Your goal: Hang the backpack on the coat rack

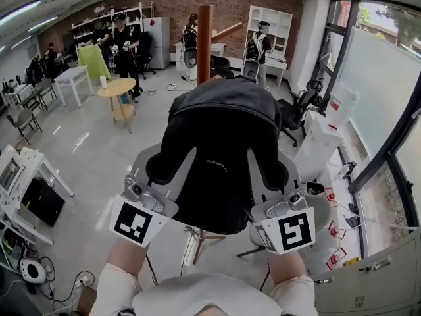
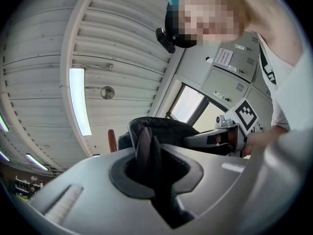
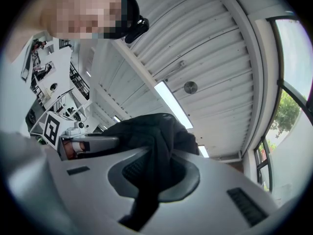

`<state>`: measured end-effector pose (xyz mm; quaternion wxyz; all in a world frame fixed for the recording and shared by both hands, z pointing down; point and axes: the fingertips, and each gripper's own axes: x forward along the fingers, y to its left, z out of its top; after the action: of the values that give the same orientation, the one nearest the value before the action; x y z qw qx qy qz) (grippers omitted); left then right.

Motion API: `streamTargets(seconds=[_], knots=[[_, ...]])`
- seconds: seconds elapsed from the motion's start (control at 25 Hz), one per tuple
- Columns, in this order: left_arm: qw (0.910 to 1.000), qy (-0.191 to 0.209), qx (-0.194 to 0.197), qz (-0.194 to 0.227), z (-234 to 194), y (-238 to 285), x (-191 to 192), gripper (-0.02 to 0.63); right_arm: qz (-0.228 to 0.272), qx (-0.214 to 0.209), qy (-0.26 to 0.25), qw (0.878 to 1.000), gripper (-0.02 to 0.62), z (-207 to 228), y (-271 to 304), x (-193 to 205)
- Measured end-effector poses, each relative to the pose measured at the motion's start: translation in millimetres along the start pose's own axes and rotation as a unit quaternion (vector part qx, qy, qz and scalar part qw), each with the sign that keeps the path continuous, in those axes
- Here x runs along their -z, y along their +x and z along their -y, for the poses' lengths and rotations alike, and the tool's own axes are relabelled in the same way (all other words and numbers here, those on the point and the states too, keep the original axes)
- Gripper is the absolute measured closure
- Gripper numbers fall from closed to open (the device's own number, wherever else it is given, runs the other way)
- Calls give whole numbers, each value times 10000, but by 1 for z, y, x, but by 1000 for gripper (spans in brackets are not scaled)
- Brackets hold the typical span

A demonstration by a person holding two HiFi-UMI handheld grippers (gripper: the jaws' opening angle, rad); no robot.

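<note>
The left gripper point(image 2: 149, 155) has its jaws pinched on a black fold of the backpack point(image 1: 220, 150), and the right gripper point(image 3: 156, 168) pinches it in the same way. The backpack hangs in the air between both grippers, in front of the wooden coat rack point(image 1: 204, 41).

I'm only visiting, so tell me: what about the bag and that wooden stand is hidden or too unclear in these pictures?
Head view: the backpack covers the coat rack below its top, so the gap between them is unclear.
Left gripper view: black fabric fills the left gripper jaws; strap or body, cannot tell.
Right gripper view: same for the right gripper; the rack is out of sight.
</note>
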<state>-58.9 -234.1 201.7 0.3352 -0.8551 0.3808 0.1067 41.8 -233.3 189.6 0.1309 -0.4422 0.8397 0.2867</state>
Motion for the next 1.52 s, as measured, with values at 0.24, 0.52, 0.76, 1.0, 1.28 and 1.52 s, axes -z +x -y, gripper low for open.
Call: streamTargets(seconds=[0.24,0.52,0.76,1.0,1.28,1.52], knots=[[9997,186,8,159,-12,17,-14,561,134,61,-199,9997,563,15,14,-12],[9994,162,-236,217,-32,17,-16,561,197,-152,-261,9994,563,13,37,-16],[9994,29,-330,140,-33,12,-4,561,107,-275,-128,9995,563,7,40,-3],[9992,-97,-243,291,-30,7,-9,561,41,-337,83,9994,563,3,35,1],[9988,-278,-139,385,-24,0,-22,561,-6,-557,554,9969,563,0,23,-10],[9984,-364,-102,423,-22,-10,-34,561,50,-690,748,9948,563,-7,18,-22]])
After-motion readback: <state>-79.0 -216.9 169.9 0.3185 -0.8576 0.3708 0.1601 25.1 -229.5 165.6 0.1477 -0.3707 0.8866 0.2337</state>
